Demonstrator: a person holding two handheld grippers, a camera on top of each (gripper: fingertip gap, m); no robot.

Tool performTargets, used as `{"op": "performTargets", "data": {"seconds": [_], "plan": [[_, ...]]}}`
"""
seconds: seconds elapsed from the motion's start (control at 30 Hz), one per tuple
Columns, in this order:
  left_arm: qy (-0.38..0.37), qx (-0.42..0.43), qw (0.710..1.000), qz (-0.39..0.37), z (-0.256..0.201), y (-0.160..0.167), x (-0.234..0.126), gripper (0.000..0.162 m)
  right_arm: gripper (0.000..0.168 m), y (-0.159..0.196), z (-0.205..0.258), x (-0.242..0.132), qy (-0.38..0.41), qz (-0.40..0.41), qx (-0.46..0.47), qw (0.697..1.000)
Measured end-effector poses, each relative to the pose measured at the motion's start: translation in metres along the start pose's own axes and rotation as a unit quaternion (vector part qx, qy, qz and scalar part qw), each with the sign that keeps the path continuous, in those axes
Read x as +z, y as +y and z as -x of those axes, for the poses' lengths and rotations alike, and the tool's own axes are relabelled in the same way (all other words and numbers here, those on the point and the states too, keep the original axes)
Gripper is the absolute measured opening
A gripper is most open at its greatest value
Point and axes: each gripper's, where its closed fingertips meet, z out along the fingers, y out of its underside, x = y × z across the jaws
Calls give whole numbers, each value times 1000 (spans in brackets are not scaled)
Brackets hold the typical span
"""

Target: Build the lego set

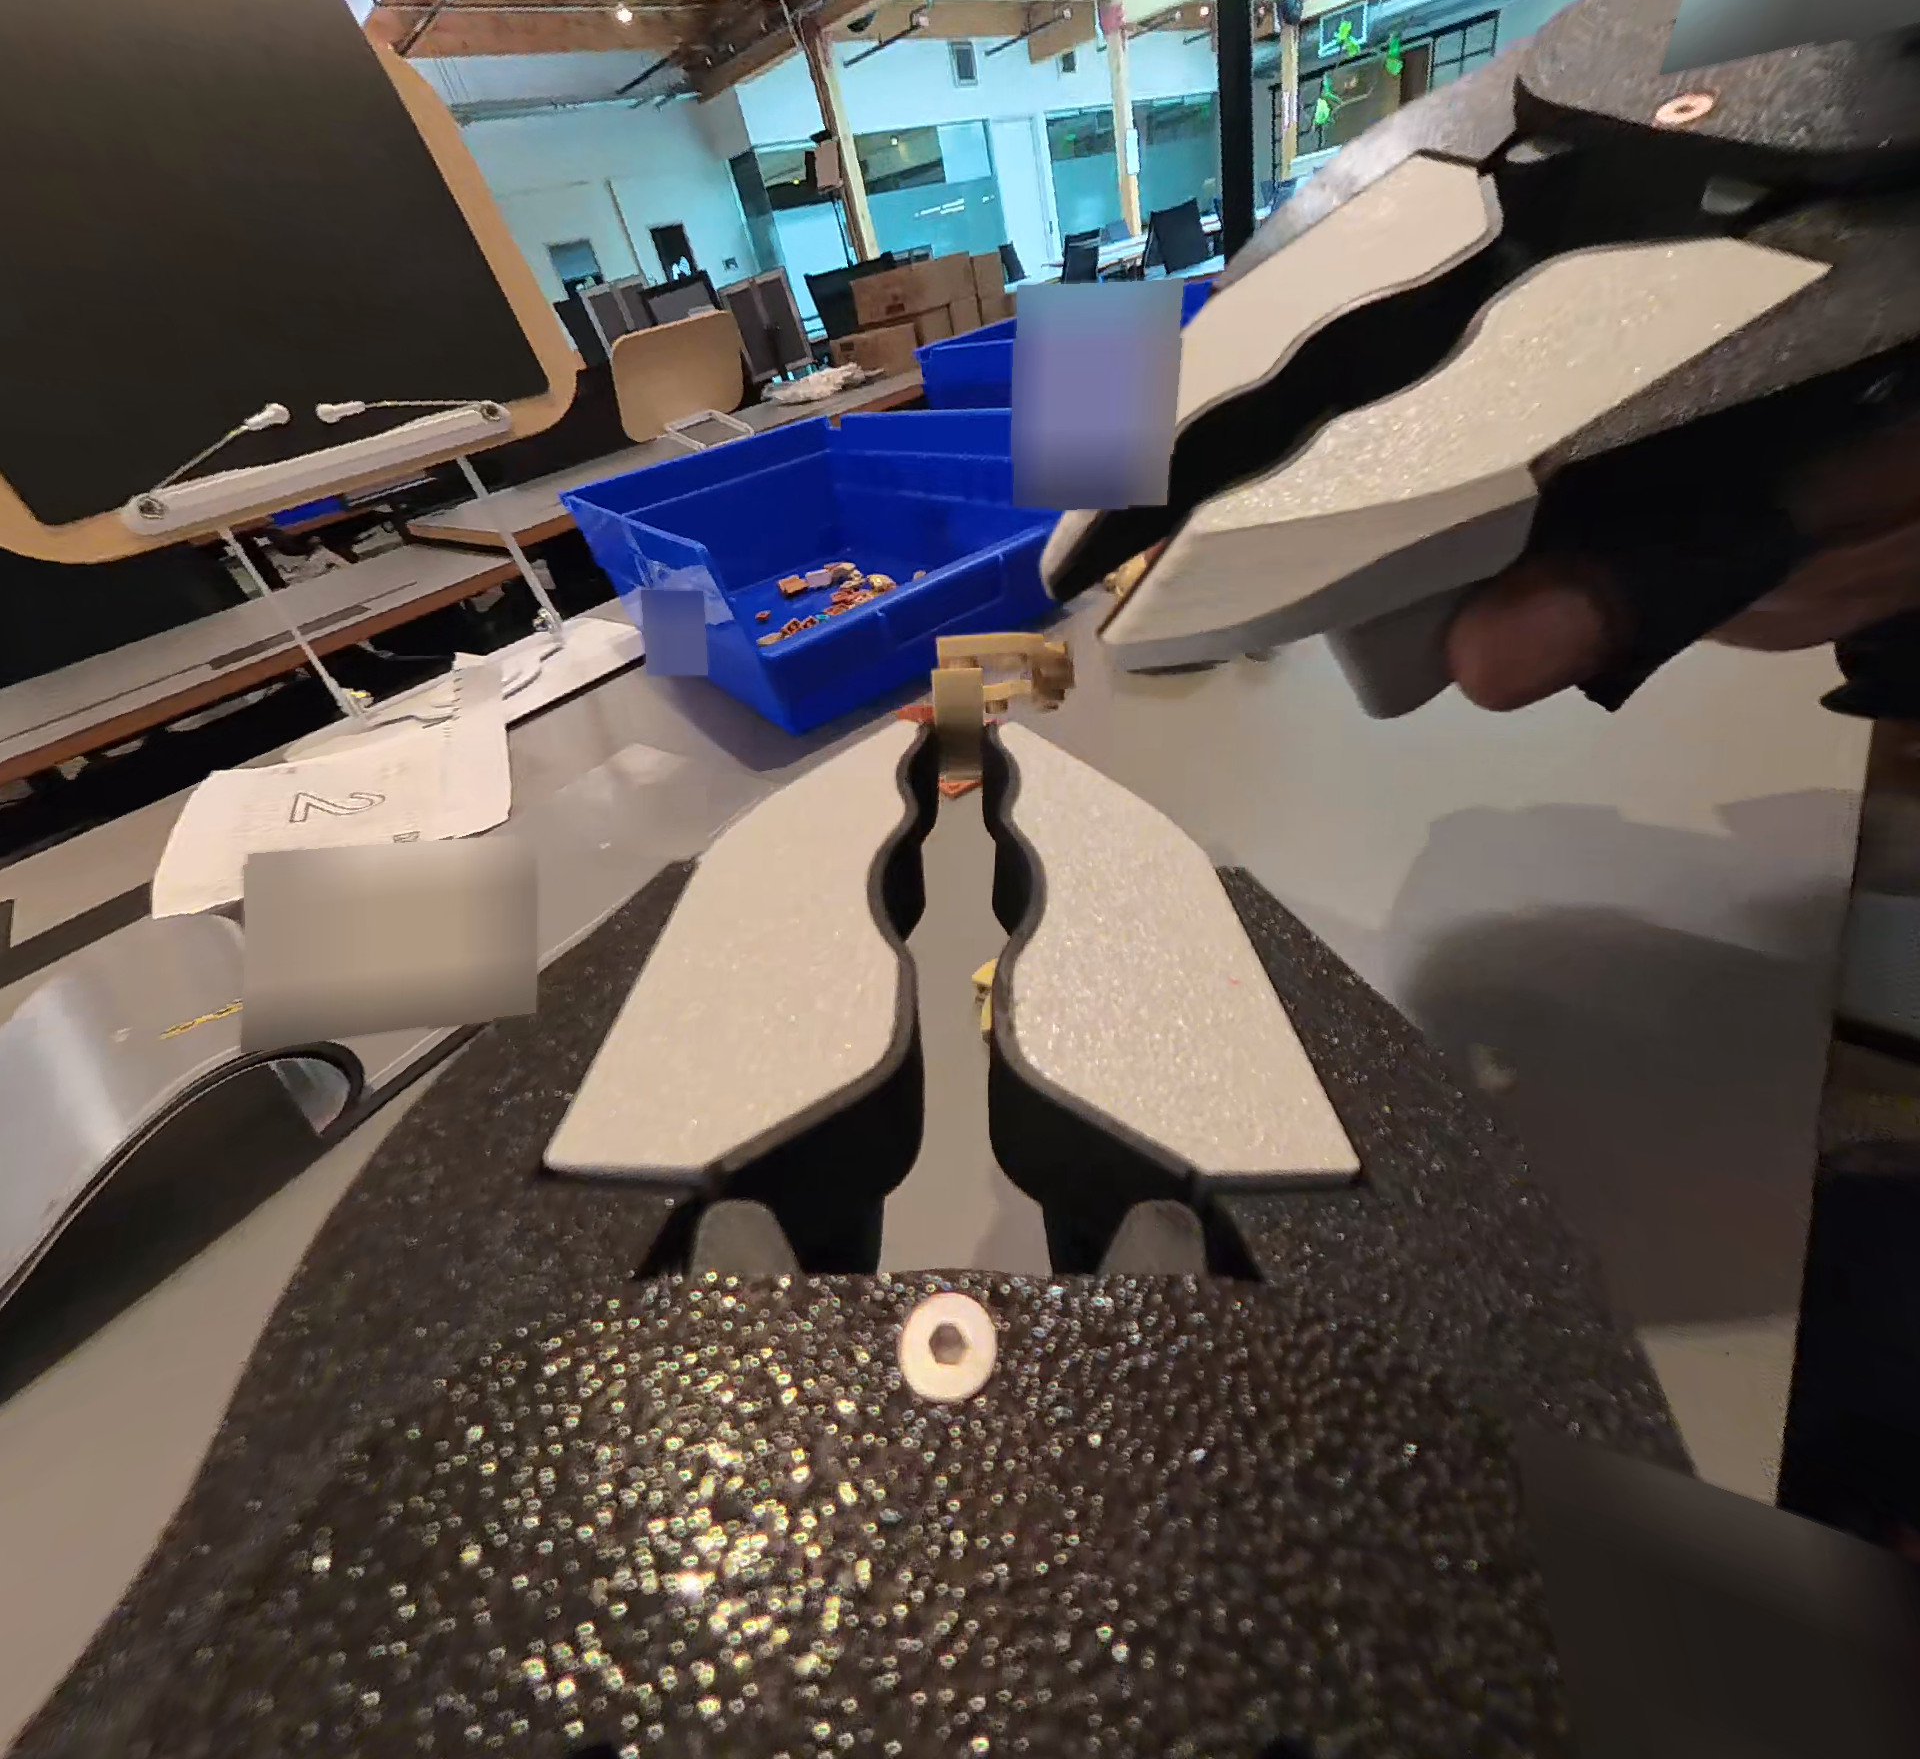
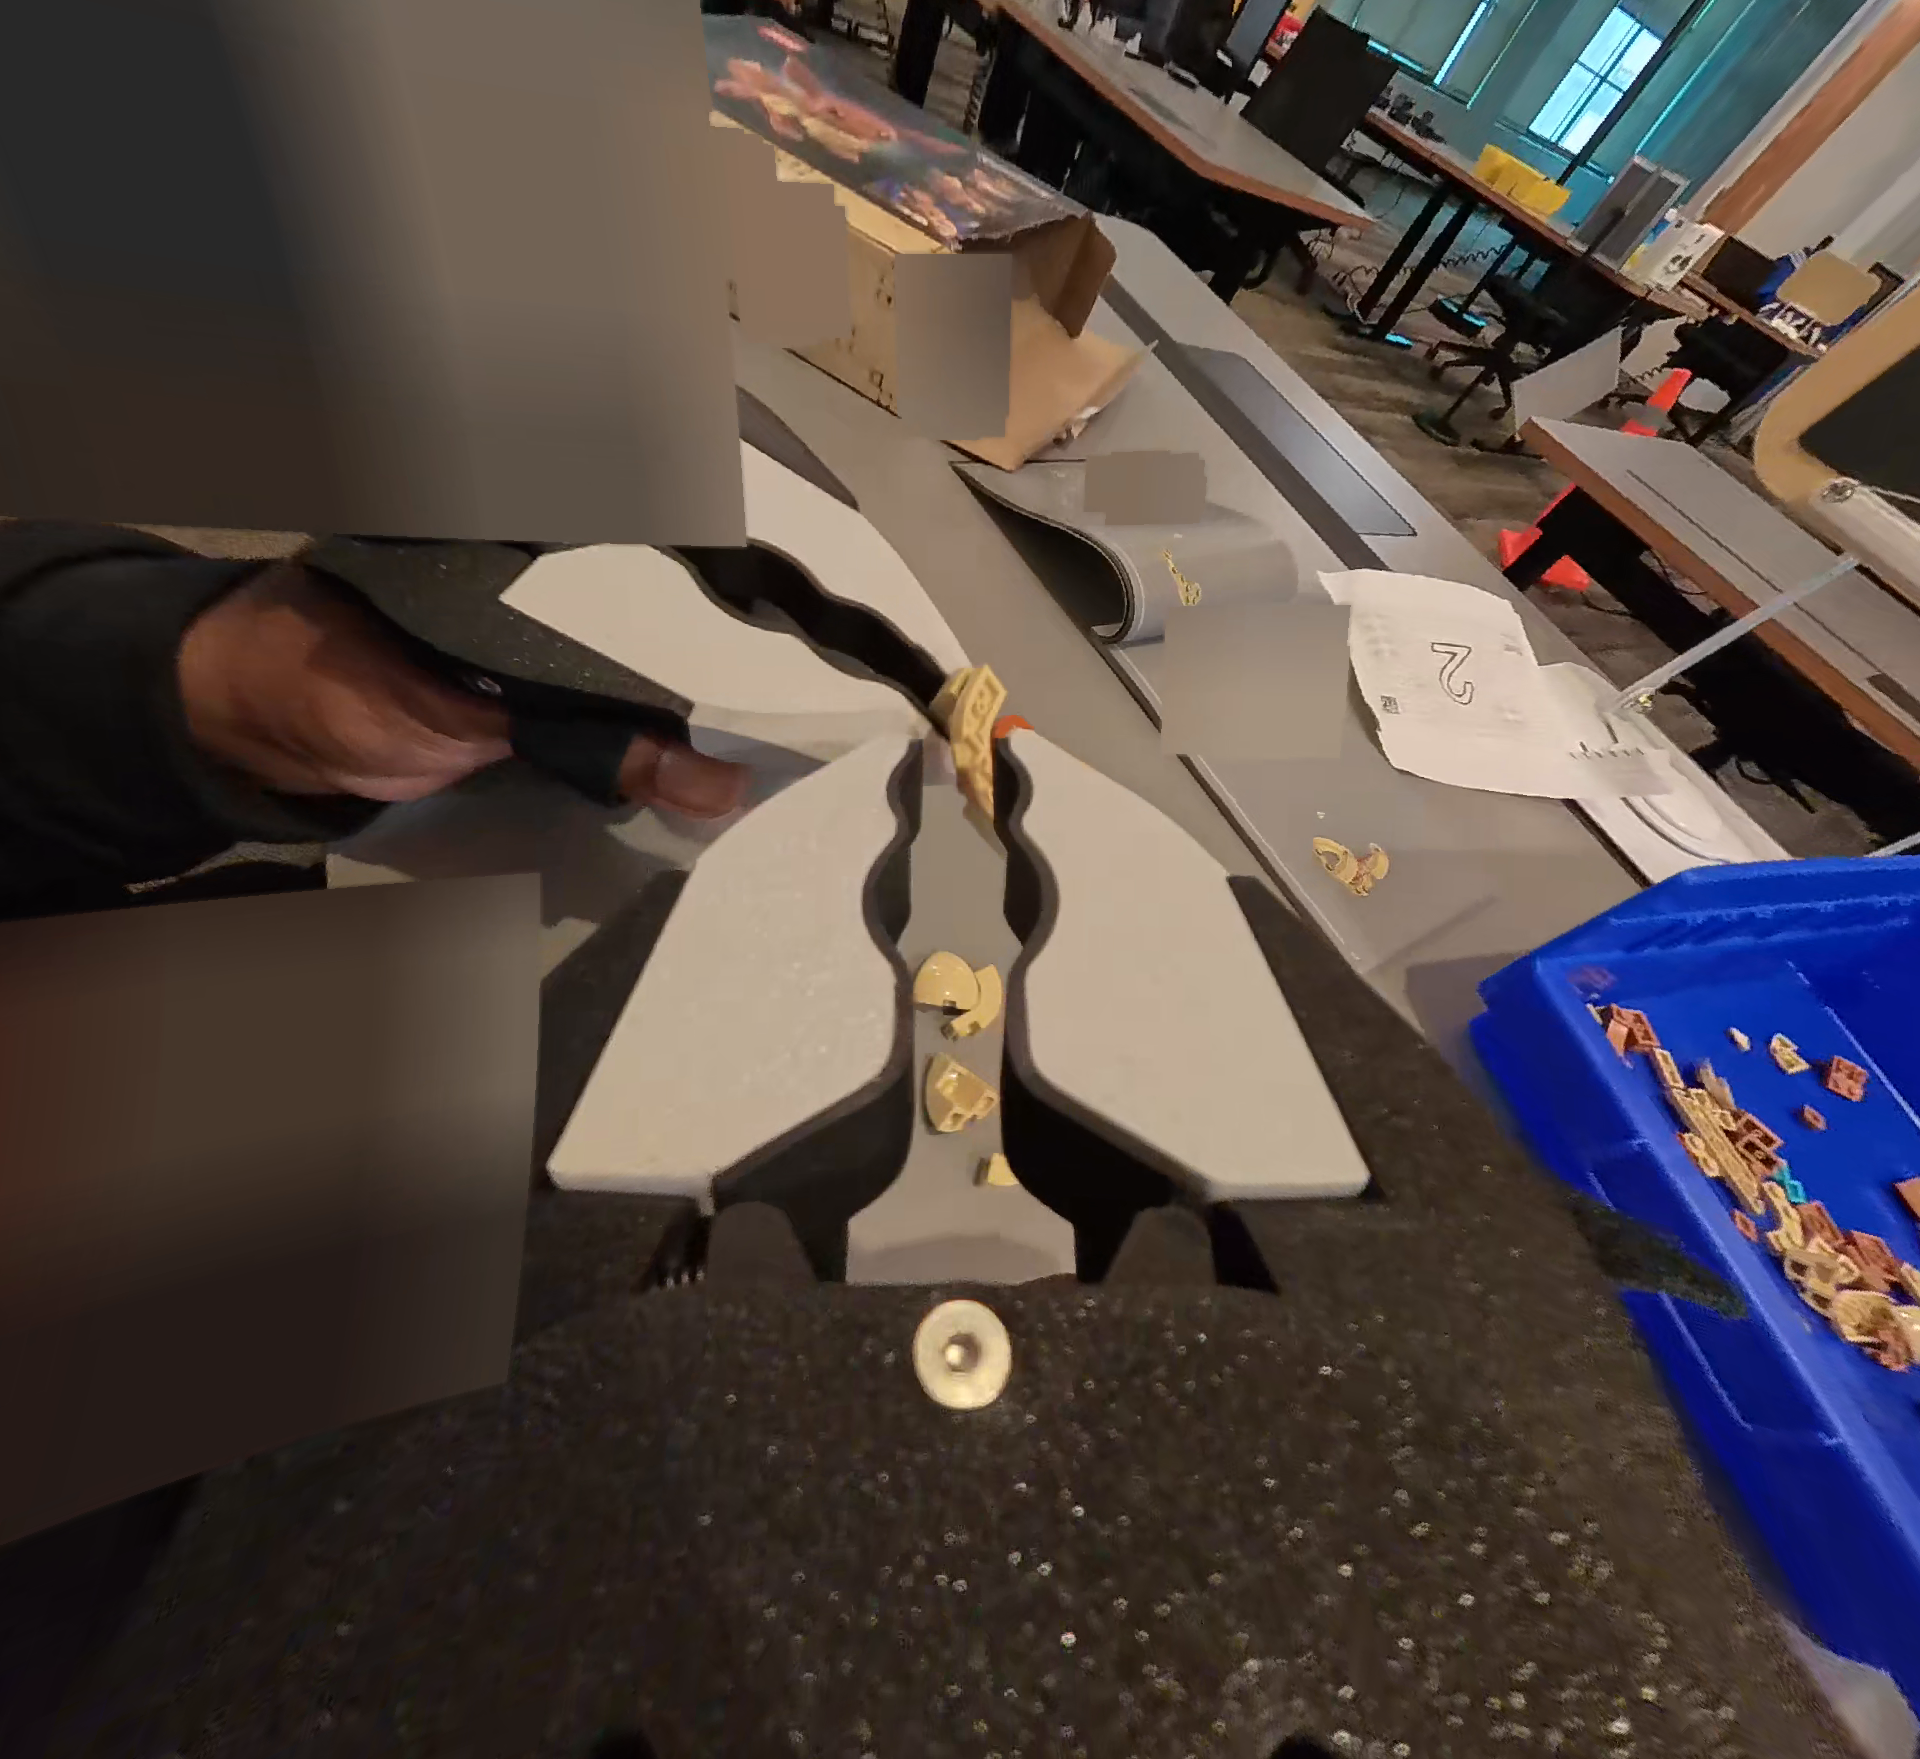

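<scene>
Tan plastic is what we see between the tips of the left gripper (image 1: 954,741): a small tan lego assembly (image 1: 992,675) is pinched there, the fingers almost closed around its lower plate, in the middle of the frame. The right gripper (image 2: 961,753) meets the same piece from the upper right of the left wrist view; its fingers are narrow too, but we cannot tell whether they clamp the piece or only touch it. Below, on the grey table (image 2: 1299,774), loose tan rounded pieces (image 2: 954,987) lie partly hidden between the fingers. The blue bin (image 1: 831,504) holds small brown and tan bricks (image 2: 1756,1179), too small to make out. The fingers have grey grainy faces and wavy black pads.
</scene>
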Motion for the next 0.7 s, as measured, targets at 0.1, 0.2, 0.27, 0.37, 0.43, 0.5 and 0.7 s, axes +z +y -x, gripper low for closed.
{"op": "performTargets", "data": {"seconds": [0.1, 0.2, 0.27, 0.37, 0.43, 0.5, 0.7], "plan": [[4, -1, 1000, 7, -1, 2, 2, 7, 12, 4, -3, 5, 4, 23, -18, 1000], [9, -5, 1000, 14, -2, 4, 3, 7, 12, 8, -3, 10, 8, 44, -35, 998], [13, -11, 1000, 14, -1, 4, 3, 7, 9, 8, -4, 12, 12, 49, -43, 998], [14, -18, 1000, 13, 0, 4, 3, 7, 7, 7, -5, 14, 18, 51, -46, 997], [15, -20, 1000, 14, 0, 4, 3, 7, 7, 7, -5, 15, 23, 53, -46, 997], [16, -22, 1000, 16, 0, 4, 3, 7, 7, 7, -5, 15, 27, 55, -48, 997], [18, -16, 999, 24, -2, 6, 5, 8, 6, 10, -5, 14, 35, 69, -63, 995]]}}
